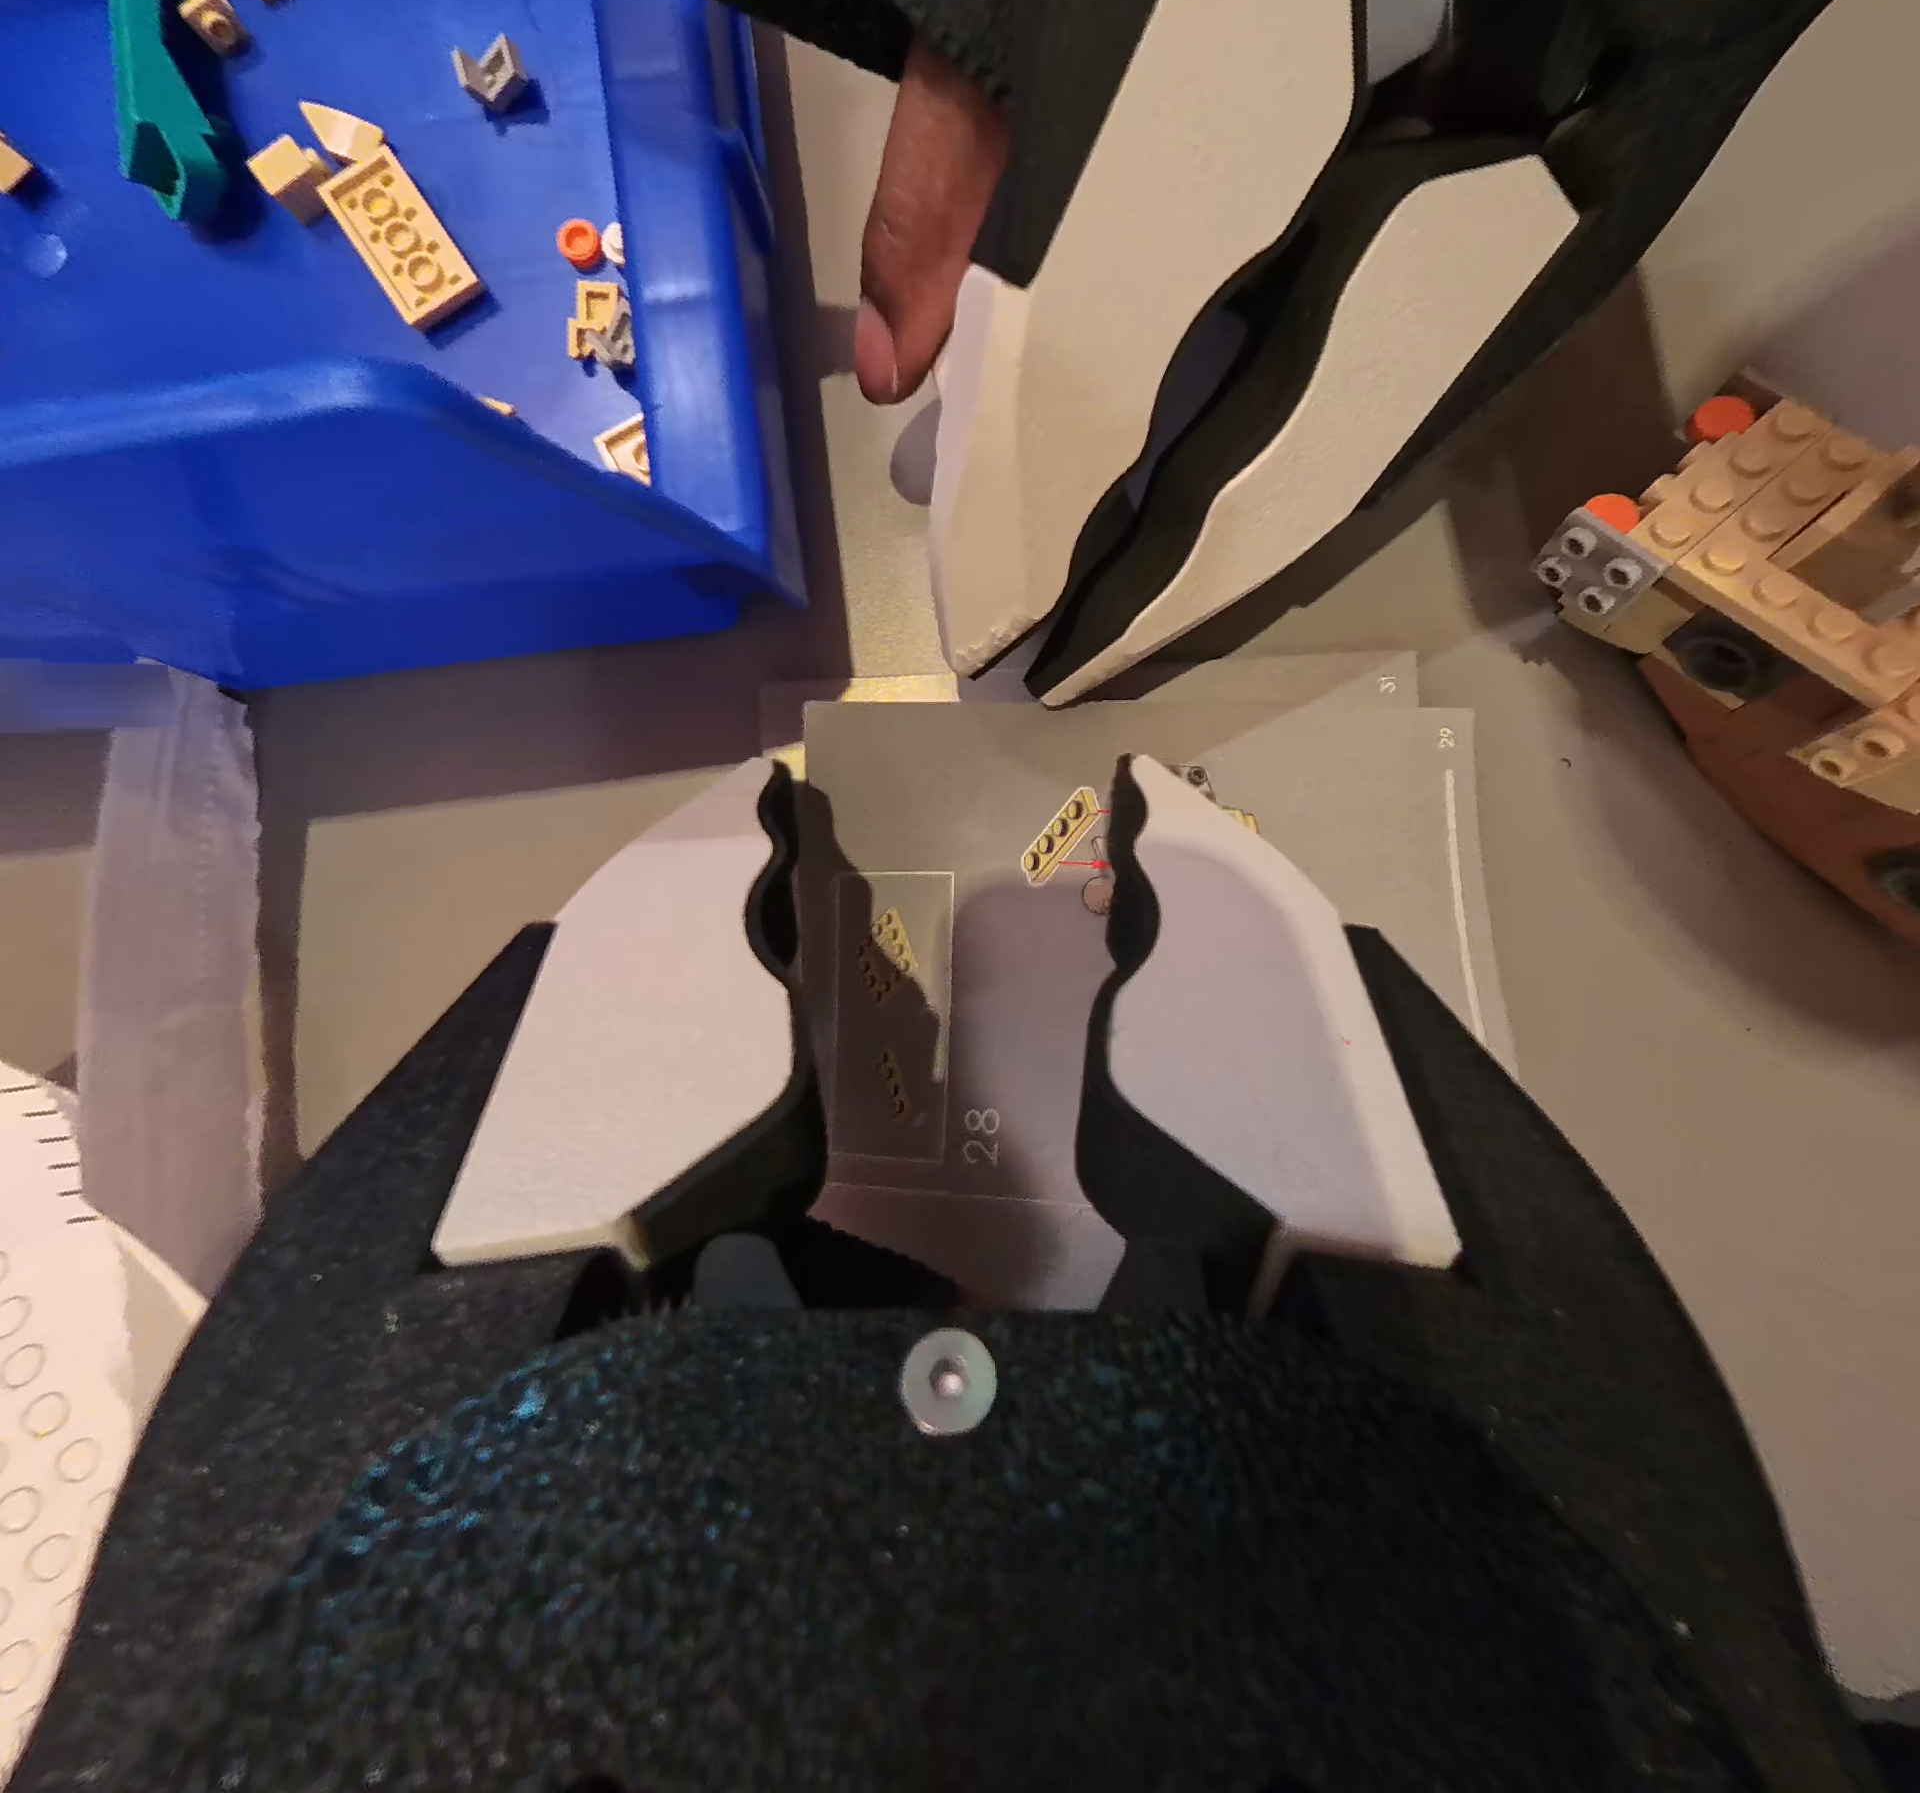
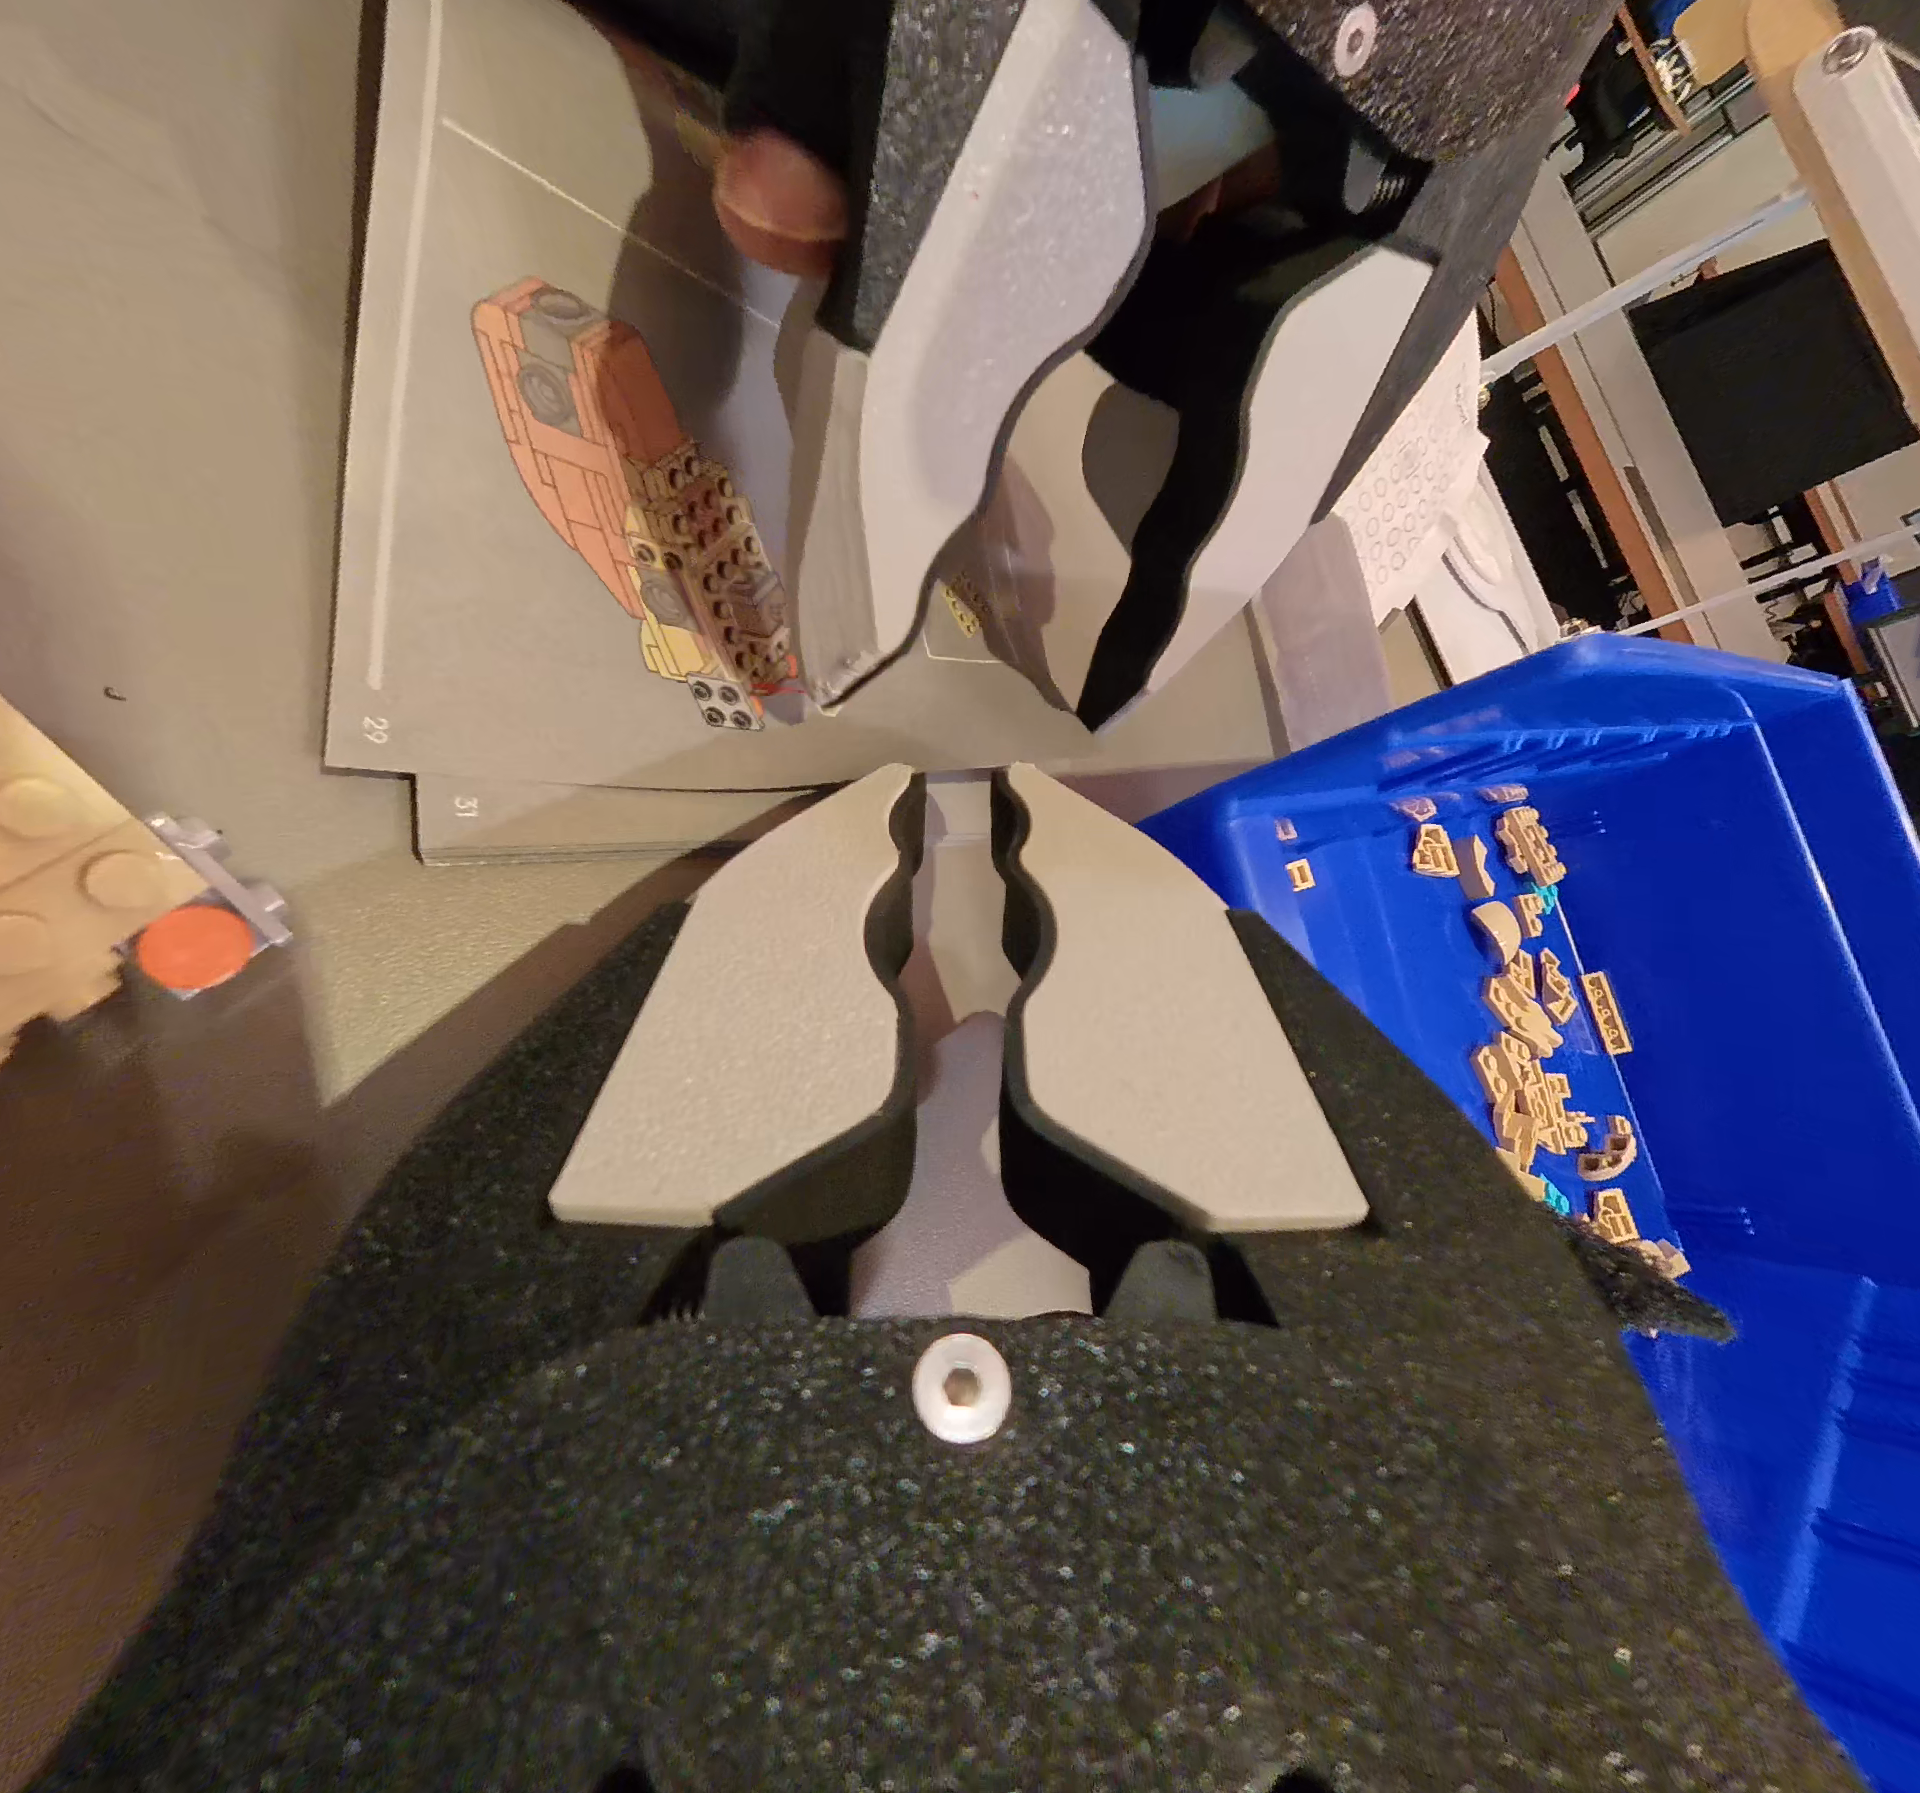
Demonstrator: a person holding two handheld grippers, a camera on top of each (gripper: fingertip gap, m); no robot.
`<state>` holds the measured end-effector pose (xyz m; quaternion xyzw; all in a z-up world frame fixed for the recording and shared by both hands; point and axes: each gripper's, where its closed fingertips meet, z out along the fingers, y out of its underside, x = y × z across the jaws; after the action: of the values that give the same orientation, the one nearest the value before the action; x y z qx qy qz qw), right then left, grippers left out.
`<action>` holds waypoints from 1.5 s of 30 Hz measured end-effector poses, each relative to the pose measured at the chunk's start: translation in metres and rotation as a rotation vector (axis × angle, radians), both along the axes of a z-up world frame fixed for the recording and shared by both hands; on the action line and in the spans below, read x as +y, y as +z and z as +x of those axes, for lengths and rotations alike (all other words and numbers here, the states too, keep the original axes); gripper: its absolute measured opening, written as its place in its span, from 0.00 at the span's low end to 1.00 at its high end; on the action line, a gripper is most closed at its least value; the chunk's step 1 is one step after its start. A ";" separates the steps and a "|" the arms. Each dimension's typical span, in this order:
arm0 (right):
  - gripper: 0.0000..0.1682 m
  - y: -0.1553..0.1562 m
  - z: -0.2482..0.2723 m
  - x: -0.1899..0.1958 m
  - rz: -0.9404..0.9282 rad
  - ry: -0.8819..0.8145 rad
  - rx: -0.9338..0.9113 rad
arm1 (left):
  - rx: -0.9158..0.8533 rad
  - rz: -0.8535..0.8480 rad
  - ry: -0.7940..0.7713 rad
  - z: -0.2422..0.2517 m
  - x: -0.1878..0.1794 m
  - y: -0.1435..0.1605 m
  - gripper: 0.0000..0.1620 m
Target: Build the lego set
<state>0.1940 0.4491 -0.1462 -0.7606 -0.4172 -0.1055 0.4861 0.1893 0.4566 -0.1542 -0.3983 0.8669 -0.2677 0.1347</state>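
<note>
An open instruction booklet (image 1: 1299, 912) lies flat on the grey table; it also shows in the right wrist view (image 2: 499, 600). My left gripper (image 1: 953, 777) hovers over its page, open and empty; the right wrist view shows it from the front (image 2: 961, 713). My right gripper (image 2: 958, 787) faces it at the booklet's far edge, closed to a narrow slit with nothing between the fingers; it also shows in the left wrist view (image 1: 1008, 678). A partly built tan and brown model (image 1: 1787, 580) with orange studs stands right of the booklet, and its corner shows in the right wrist view (image 2: 62, 870).
A blue bin (image 1: 312, 548) at the far left holds several loose tan pieces (image 1: 400, 237) and a long teal piece (image 1: 156, 81); the bin also shows in the right wrist view (image 2: 1766, 1431). A person's thumb (image 1: 914, 237) rests on the right gripper. A white dotted sheet (image 1: 42, 1431) lies at the near left. Left and right tips are no more than a few centimetres apart.
</note>
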 end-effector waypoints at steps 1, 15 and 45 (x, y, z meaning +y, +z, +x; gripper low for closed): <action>0.07 0.000 0.000 0.000 0.000 0.000 0.001 | 0.000 -0.001 -0.002 0.000 0.000 0.000 0.33; 0.07 -0.001 -0.001 0.000 -0.002 0.010 -0.009 | 0.014 0.004 -0.003 -0.002 0.001 0.000 0.27; 0.06 0.000 -0.002 -0.002 0.024 0.015 -0.030 | -0.279 0.537 0.423 -0.103 -0.003 0.017 0.43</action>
<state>0.1919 0.4475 -0.1465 -0.7498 -0.4290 -0.1184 0.4896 0.0861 0.4539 -0.1370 -0.4788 0.7779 -0.0484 0.4040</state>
